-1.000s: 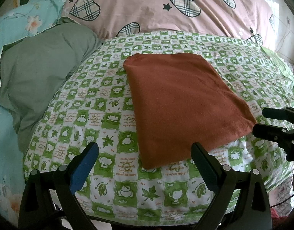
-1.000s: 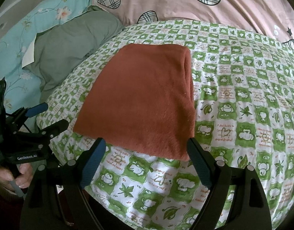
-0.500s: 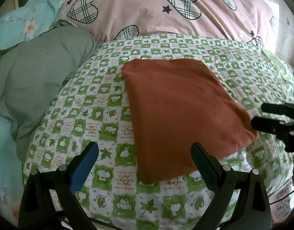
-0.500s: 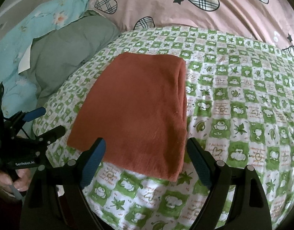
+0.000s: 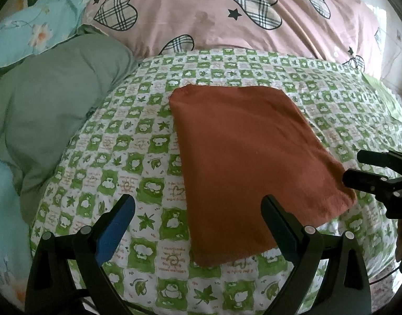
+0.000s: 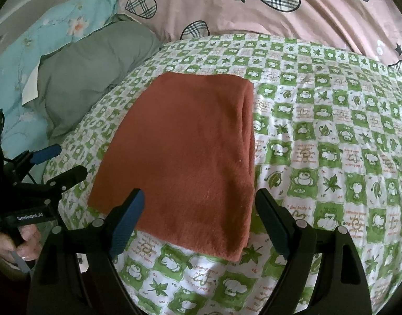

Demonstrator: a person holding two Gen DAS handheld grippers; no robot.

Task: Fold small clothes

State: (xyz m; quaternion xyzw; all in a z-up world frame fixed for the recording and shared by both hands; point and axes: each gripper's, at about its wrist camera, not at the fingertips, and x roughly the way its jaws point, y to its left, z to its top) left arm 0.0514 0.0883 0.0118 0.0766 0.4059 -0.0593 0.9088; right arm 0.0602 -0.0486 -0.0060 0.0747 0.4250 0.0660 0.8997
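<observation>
A rust-orange cloth (image 5: pixel 248 157) lies folded into a flat rectangle on the green-and-white checked sheet (image 5: pixel 138 162); it also shows in the right wrist view (image 6: pixel 190 155), with its folded edge on the right. My left gripper (image 5: pixel 197 211) is open and empty, just short of the cloth's near left corner. My right gripper (image 6: pixel 199 204) is open and empty over the cloth's near edge. The right gripper shows at the right edge of the left wrist view (image 5: pixel 353 168), beside the cloth's near right corner. The left gripper shows at the left of the right wrist view (image 6: pixel 67 162).
A grey-green pillow (image 5: pixel 48 99) lies left of the cloth. A pink quilt with plaid hearts (image 5: pixel 227 15) is heaped behind. Light blue floral bedding (image 6: pixel 43 39) lies at the far left. The sheet's near edge (image 6: pixel 174 283) drops off below the grippers.
Both grippers have drawn back and lifted a little from the cloth, which now sits farther up in both views. The cloth has not moved and both grippers stay open.
</observation>
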